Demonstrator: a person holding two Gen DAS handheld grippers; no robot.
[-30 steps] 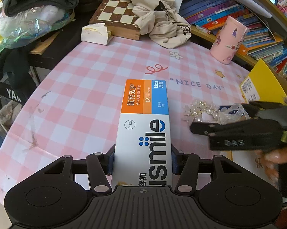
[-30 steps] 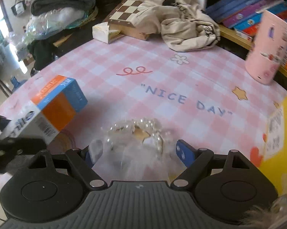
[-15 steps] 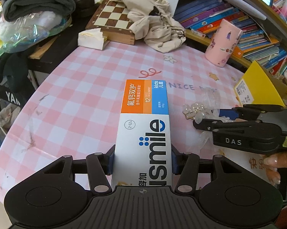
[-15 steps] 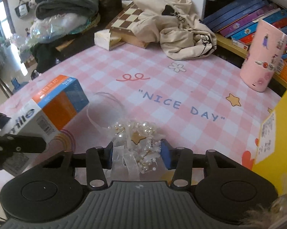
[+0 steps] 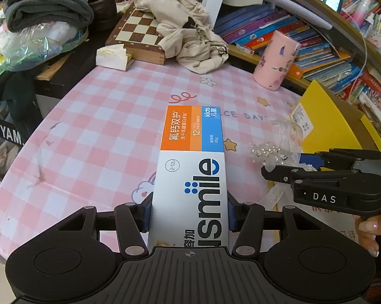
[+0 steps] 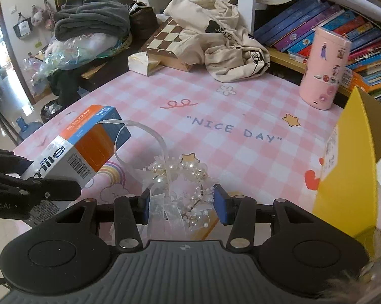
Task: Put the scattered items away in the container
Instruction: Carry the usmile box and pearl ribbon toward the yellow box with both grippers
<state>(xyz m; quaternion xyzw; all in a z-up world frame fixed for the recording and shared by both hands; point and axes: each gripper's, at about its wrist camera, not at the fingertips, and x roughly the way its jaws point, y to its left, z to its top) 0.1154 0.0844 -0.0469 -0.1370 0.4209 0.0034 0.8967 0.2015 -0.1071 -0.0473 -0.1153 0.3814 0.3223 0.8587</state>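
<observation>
A pink checked tablecloth [image 5: 94, 131] is filling the scene, bookshelves [image 5: 304, 38] lying at two o'clock. The left gripper [image 5: 189, 214] is pinching a toothpaste box [image 5: 190, 177] at six o'clock. The right gripper [image 6: 181, 202] is squeezing a pearl ribbon ornament [image 6: 180, 179], the yellow container [image 6: 347, 172] sitting at three o'clock.

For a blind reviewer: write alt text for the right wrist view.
The right gripper holds a pearl and ribbon hair ornament between its fingers above a pink checked tablecloth. At left, the left gripper carries a toothpaste box; a yellow box stands at right.
</observation>
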